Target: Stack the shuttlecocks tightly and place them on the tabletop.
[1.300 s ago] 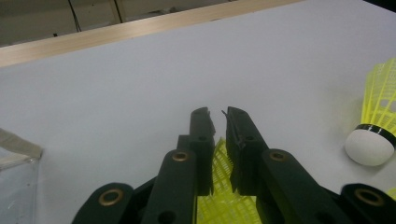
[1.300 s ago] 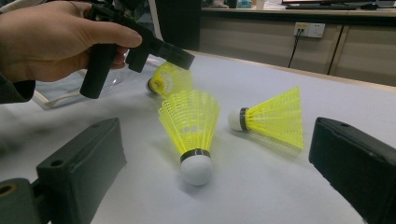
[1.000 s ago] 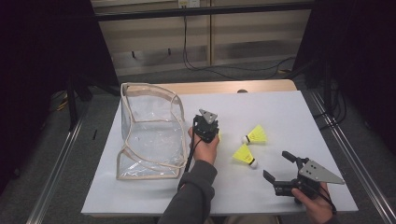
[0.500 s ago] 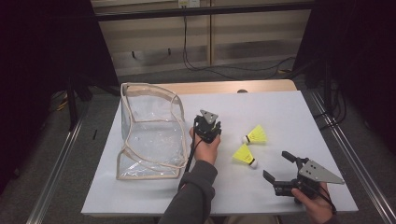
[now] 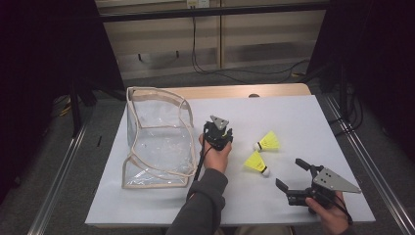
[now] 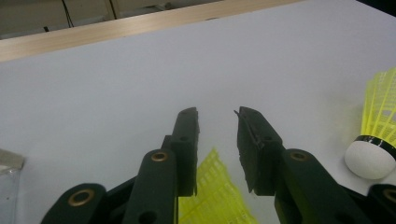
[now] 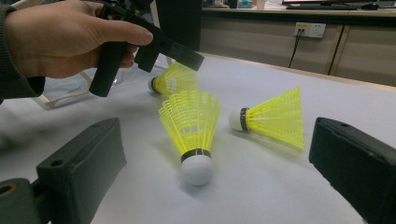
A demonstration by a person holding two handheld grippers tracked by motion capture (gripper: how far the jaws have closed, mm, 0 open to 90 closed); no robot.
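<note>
Nearest the person, the right gripper [image 5: 291,180] hovered low over the white surface [image 5: 293,112] with its fingers spread wide and empty, aimed at the closest yellow shuttlecock [image 7: 192,130], which stood cork-down just ahead of them. A second shuttlecock [image 7: 271,118] lay on its side slightly beyond, near the first but not touching it. Farther in, the left gripper [image 6: 218,122] hung above a third shuttlecock [image 6: 215,196]; its fingers had just been opening to a narrow gap, and nothing was between them, the yellow skirt lying on the surface underneath. Beyond and to the left stood the clear plastic bag [image 5: 157,137], open at the top and with no shuttlecock seen inside. Judging from this, the job of getting the shuttlecocks into the bag had barely started: all three were loose on the surface, and each remained to be gripped and carried over.
</note>
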